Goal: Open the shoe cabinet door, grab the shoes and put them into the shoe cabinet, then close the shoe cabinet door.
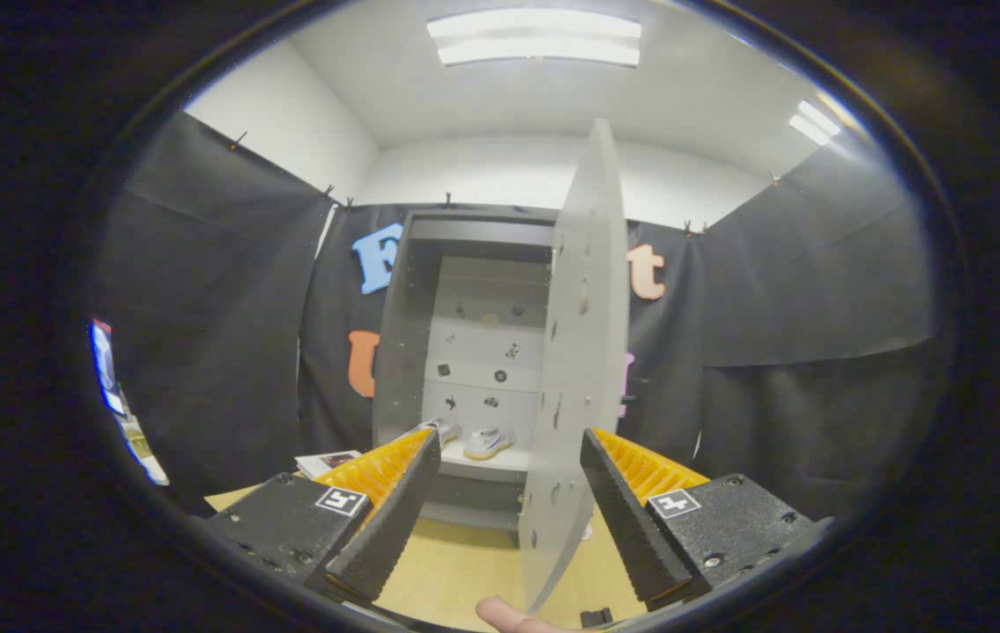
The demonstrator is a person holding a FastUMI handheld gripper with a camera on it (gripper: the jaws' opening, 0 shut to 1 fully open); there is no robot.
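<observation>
A: Gripper [509, 505], lower centre: fingers spread, grasping nothing; door [583, 352] edge stands between them, swung open.
B: Risk?
A: A finger could clip that edge, swinging the door shut. Shoes [474, 438] already sit on the cabinet [403, 325] shelf, mid-frame.

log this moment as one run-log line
stage: closing door | gripper: open, door edge between fingers | cabinet door: open | shoes: on shelf inside shoe cabinet

Black cloth walls [201, 334], white ceiling [684, 97] — two strip lights [535, 40], seemingly pale wooden floor [465, 563].
</observation>
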